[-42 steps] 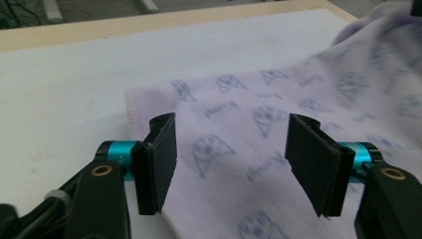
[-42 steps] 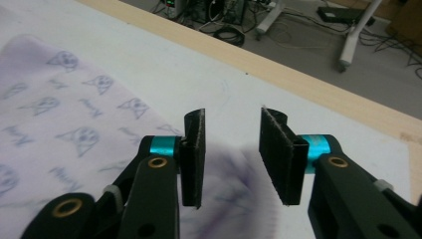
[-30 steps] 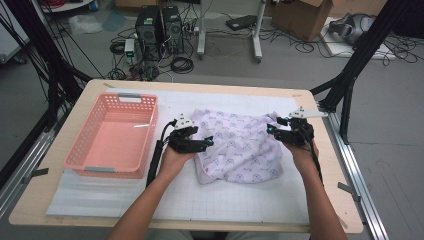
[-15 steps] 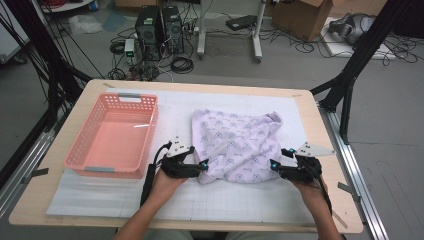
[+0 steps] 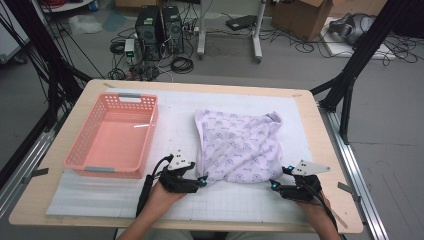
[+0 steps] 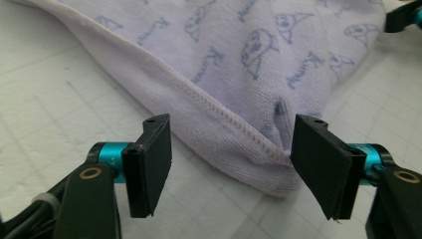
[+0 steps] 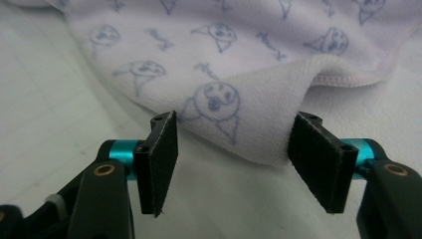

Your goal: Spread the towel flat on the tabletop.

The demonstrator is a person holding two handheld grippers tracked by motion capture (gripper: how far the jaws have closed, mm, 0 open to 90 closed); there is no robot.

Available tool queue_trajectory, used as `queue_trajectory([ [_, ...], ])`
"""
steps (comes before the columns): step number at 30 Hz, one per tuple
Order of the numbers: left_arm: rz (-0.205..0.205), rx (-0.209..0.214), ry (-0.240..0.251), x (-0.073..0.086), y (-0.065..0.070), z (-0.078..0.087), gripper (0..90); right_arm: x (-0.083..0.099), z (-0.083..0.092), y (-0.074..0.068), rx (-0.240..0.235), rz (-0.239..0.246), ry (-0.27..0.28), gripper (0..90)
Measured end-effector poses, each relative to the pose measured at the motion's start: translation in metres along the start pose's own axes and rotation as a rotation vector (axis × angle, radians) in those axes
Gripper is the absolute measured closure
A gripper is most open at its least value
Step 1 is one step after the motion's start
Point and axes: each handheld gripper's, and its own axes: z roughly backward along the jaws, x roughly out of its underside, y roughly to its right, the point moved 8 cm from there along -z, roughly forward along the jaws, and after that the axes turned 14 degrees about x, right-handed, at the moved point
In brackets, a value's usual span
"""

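Where the high view looks down, the patterned cloth (image 5: 239,147) lies mid-frame on the desk (image 5: 320,150), right of a pink basket (image 5: 112,137). In the left gripper view, the left hand-held gripper (image 6: 231,159), jaws apart and just closing further, straddles a hemmed corner. In the right gripper view, the right hand-held gripper (image 7: 231,162) stands apart around another corner.

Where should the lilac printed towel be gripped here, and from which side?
Probably at its two near corners, coming in from the person's side. On the towel both corners lie at the near edge: the left gripper already brackets the stitched hem corner, the right gripper the folded one, jaws open.
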Motion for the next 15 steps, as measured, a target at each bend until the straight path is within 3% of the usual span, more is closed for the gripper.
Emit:
queue_trajectory([
  [4,-0.03,0.017,-0.059,0.002,0.006,-0.008,41.9,0.001,-0.007,-0.001,0.019,0.017,-0.011,54.8],
  [7,-0.037,0.069,-0.072,0.002,0.013,-0.011,66.2,0.001,-0.007,-0.002,-0.003,0.022,-0.007,78.6],
  [8,-0.041,0.07,-0.073,0.002,0.014,-0.011,69.8,0.0,-0.006,-0.003,-0.015,0.029,0.001,81.9],
  [12,-0.009,0.079,-0.052,0.001,0.013,-0.001,77.2,0.0,0.004,-0.011,-0.085,0.024,0.009,83.7],
  [15,-0.006,0.072,0.034,-0.01,0.013,0.021,77.7,-0.004,0.021,-0.016,-0.105,0.034,0.045,83.8],
])
